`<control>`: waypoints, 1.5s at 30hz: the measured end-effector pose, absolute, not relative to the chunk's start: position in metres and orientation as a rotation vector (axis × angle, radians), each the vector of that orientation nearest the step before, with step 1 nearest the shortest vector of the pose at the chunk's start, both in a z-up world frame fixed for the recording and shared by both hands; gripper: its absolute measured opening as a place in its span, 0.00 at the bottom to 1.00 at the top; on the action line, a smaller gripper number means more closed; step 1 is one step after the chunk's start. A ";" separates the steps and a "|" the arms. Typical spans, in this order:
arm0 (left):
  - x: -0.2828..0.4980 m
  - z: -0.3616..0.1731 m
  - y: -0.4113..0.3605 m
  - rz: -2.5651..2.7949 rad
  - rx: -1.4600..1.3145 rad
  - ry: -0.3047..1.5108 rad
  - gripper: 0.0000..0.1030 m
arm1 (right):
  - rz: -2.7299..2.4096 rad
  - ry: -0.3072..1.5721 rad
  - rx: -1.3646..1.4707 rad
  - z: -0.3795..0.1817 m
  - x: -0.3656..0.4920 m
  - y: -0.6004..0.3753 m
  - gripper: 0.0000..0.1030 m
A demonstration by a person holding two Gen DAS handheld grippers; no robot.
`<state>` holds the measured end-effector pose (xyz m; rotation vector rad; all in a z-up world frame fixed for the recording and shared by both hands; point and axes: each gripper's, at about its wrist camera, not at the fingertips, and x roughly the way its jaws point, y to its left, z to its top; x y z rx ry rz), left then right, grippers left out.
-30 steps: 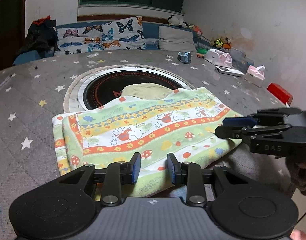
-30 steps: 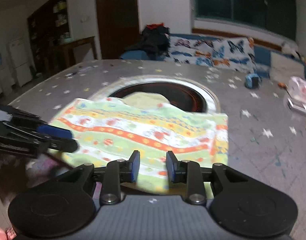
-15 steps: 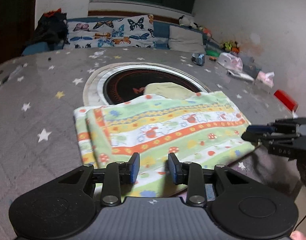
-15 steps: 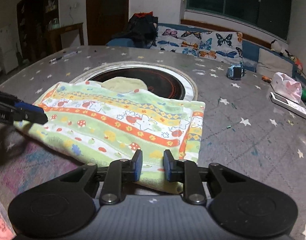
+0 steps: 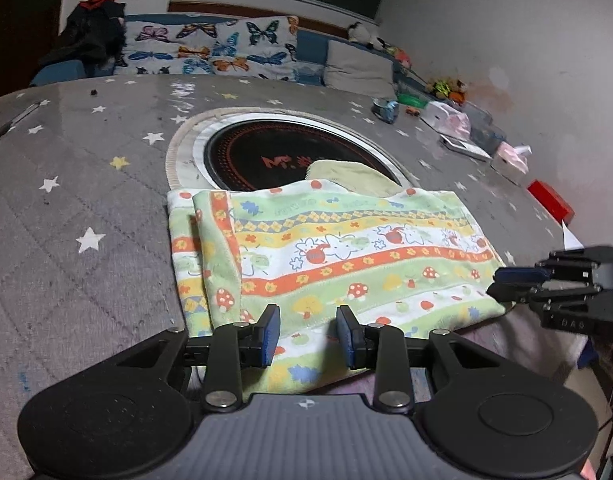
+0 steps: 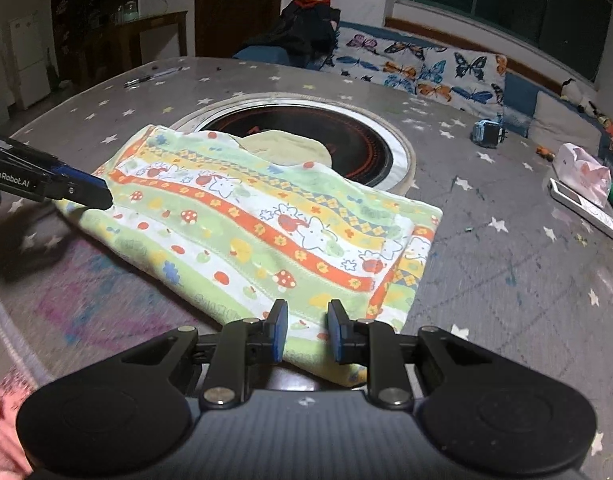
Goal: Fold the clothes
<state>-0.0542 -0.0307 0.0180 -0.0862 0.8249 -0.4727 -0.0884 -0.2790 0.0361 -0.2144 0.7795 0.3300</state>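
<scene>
both grippers have backed off toward the near hem of the folded cloth, freeing it. left gripper and right gripper stand narrowly parted, empty, just short of that hem.

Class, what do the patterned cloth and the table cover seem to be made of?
Cloth: likely soft terry or fleece cotton, matte; its surface looks fuzzy and its folded edges are thick. Table cover: seemingly quilted fabric, showing stitched diamond lines and printed stars.
</scene>
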 end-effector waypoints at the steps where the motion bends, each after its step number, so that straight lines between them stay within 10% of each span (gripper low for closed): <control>1: -0.053 0.020 -0.031 -0.472 -0.086 0.829 0.33 | 0.335 0.779 -0.212 0.039 -0.088 -0.279 0.21; 45: -0.015 0.039 -0.042 -0.332 -0.137 0.758 0.34 | 0.467 0.650 -0.211 0.034 -0.051 -0.209 0.23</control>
